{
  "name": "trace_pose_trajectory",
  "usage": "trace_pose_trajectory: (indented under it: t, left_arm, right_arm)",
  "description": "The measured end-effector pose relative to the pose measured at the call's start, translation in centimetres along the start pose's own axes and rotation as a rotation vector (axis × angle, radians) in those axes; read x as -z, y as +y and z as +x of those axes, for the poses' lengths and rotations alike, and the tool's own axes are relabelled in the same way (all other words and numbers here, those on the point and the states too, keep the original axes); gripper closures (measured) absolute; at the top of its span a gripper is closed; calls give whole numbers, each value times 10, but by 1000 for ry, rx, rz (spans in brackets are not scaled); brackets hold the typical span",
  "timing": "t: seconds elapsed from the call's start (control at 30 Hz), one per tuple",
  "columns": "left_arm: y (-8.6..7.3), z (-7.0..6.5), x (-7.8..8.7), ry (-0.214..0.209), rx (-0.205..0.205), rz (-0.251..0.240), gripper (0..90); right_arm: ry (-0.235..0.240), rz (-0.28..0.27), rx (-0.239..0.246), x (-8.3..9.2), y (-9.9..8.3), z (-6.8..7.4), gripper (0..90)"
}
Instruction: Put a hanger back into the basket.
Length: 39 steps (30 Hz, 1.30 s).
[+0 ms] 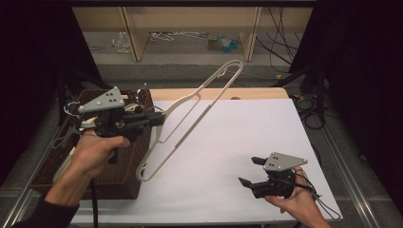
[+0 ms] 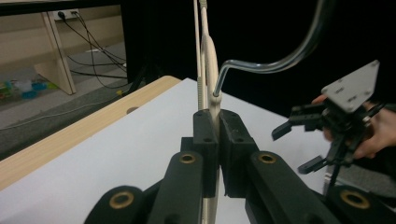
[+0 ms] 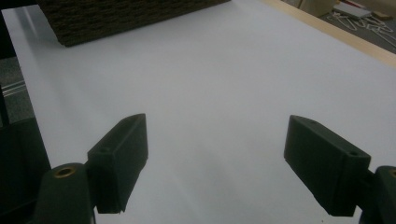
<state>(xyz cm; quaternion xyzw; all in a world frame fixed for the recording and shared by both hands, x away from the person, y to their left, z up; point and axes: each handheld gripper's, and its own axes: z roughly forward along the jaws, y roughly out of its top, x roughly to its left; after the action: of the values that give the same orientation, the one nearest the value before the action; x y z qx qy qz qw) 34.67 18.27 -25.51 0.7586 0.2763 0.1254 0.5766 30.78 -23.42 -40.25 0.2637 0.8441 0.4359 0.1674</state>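
Cream hanger (image 1: 190, 121) clamped in left tool (image 1: 159, 118), prob. airborne.

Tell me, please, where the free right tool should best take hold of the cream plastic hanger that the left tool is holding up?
Probably the long straight bottom bar of the cream plastic hanger, approached from the right tool's own side: that bar faces it, slim and unobstructed, while the left tool already clamps the neck by the hook.
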Motion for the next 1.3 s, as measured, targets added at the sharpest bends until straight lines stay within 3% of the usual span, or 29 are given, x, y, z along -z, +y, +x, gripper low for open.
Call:
trace_pose_trajectory:
  t: [0.17,0.3,0.5,0.73,0.9,1.03,1.3]
  left_arm:
    - [11,6,20,10,25,-21,858]
    - [17,13,39,41,29,-32,858]
    - [22,30,68,154,28,-49,858]
    - [8,61,93,294,28,-27,858]
    - [-5,80,102,364,33,6,858]
    - [-19,94,105,398,56,42,858]
    - [-45,113,108,415,74,86,857]
  right_arm:
    - [3,13,4,0,-2,0,229]
    - [2,16,6,1,-4,-1,231]
    - [-5,14,-5,2,-5,-1,227]
    - [-11,13,-9,2,-7,-2,220]
    - [-12,16,-12,3,-8,-2,220]
    - [-12,17,-5,3,-9,-3,220]
    - [-8,21,-6,4,-9,-3,221]
